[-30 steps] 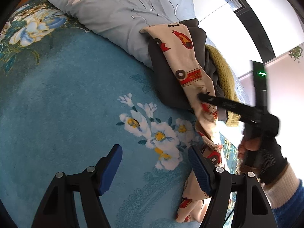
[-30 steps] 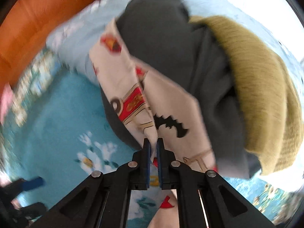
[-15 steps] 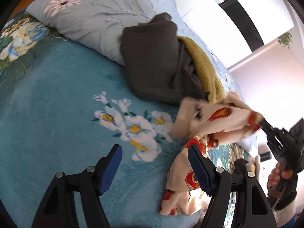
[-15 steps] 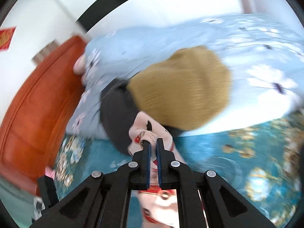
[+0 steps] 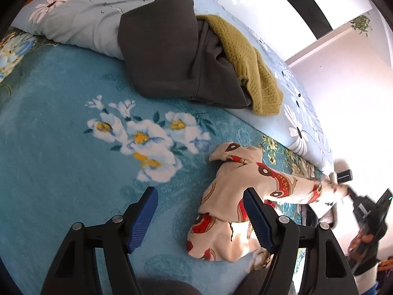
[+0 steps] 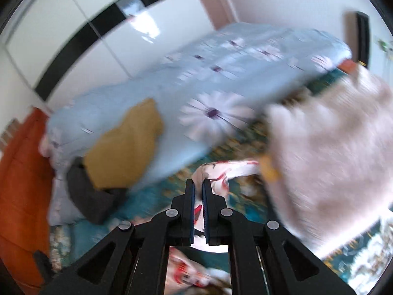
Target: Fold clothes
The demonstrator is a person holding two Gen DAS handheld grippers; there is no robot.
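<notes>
The right claw (image 6: 198,189) has its two blue fingers pressed together on a bit of the cream cloth with red cars (image 6: 222,172). The cloth bunches up just past the finger tips and more of it hangs down under the claw. This picture is blurry. To the right of the claw is a big fuzzy pale thing (image 6: 331,157), too blurred to name. Ahead and to the left lie a yellow knit top (image 6: 122,152) and a dark gray piece of clothing (image 6: 86,194), both against a light blue quilt with daisies (image 6: 221,78). The left claw (image 5: 200,218) has its fingers wide apart and holds nothing. It hangs over the blue flower blanket (image 5: 61,147). The cream cloth with red cars (image 5: 233,196) lies crumpled on the blanket beside the right finger and stretches away to the right, up to the other claw (image 5: 343,186). Farther ahead the dark gray clothing (image 5: 172,54) rests partly on the quilt (image 5: 86,12), with the yellow knit top (image 5: 248,64) touching its right side.
</notes>
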